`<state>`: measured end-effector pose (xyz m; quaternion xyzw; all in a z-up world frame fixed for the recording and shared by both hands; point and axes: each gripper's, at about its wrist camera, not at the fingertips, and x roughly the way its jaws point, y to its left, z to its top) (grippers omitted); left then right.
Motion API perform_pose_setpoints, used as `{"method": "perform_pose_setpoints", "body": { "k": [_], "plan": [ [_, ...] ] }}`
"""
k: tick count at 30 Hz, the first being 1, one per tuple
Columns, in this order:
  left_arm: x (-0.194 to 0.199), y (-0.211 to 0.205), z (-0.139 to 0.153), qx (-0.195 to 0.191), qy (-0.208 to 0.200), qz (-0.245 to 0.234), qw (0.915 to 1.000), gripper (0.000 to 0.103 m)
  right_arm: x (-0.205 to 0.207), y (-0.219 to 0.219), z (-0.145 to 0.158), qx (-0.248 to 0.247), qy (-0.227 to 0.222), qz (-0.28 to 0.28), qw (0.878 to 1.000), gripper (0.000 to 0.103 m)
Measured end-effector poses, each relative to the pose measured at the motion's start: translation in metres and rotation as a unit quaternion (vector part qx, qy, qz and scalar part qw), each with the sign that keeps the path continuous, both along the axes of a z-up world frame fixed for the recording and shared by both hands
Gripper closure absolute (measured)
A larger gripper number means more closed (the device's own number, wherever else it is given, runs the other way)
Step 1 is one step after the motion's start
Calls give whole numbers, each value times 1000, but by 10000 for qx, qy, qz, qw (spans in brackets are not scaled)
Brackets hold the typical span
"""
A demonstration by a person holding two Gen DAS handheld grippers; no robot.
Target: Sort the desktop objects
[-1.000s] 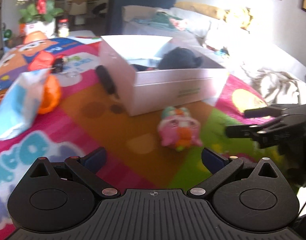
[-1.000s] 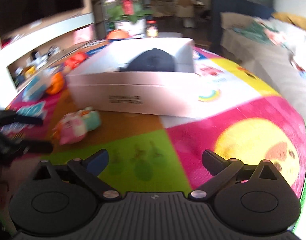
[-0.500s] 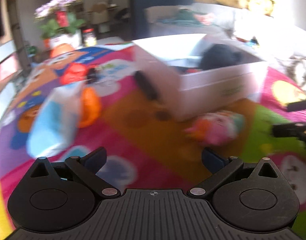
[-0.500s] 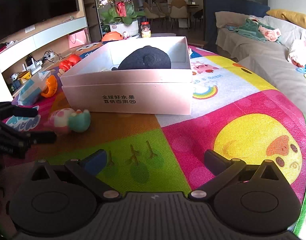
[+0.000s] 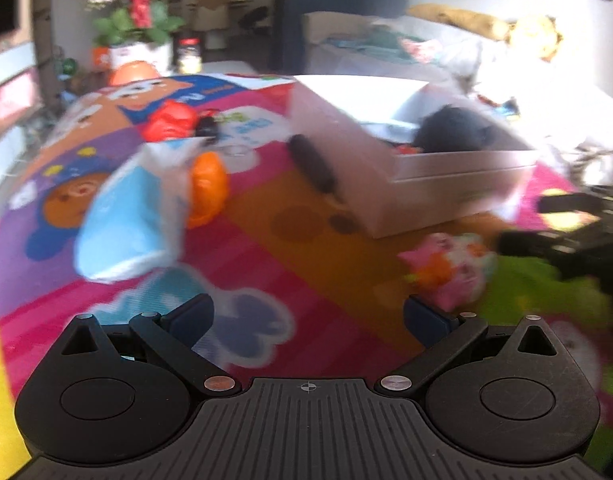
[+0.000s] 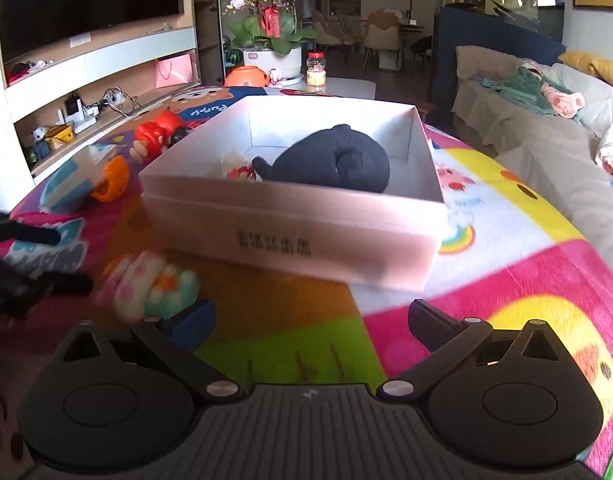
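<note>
On the colourful mat (image 6: pixel 506 264), the white box (image 6: pixel 306 236) stands with a dark plush (image 6: pixel 334 164) and a small red thing already inside, so part of the sorting looks done. Compared with a second ago, the left gripper (image 5: pixel 306 312) has swung leftward off the pink toy (image 5: pixel 450 268), which now sits at the right of its view; the blue pack (image 5: pixel 130 216) and the orange toy (image 5: pixel 206 188) touching it lie nearer the middle. That view is smeared, so the swing seems under way. The right gripper (image 6: pixel 310 316) has meanwhile come closer to the box, and the pink toy (image 6: pixel 146 288) now lies just beside its left finger. Both pairs of fingers stand spread and empty, as they did before.

My reading: the hands are dividing the work, the left heading for the pack or orange toy, the right better placed for the pink toy. Nothing is grasped yet. A red toy (image 6: pixel 154 132) and a dark stick (image 5: pixel 310 164) against the box wall also wait outside.
</note>
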<state>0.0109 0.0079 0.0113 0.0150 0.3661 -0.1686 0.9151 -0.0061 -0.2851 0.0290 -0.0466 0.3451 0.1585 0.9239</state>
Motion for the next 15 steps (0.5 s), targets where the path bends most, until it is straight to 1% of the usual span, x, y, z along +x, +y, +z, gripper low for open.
{"method": "perform_pose_setpoints", "body": {
  "k": [3, 5, 7, 11, 15],
  "plan": [
    [-4, -12, -2, -122, 72, -387, 9992, 0, 8, 7, 2, 33, -53, 140, 9999, 0],
    [-4, -21, -5, -86, 103, -550, 9984, 0, 9, 12, 1, -1, -104, 225, 9997, 0],
    [-4, -28, -6, 12, 49, -602, 9982, 0, 10, 14, 0, 35, -84, 281, 9996, 0],
    [3, -25, -6, 78, 33, -419, 9991, 0, 9, 17, 0, 217, 14, 423, 9989, 0],
    [7, -12, -6, 292, -28, -80, 9995, 0, 2, 24, -2, 300, 97, 625, 9975, 0]
  ]
}}
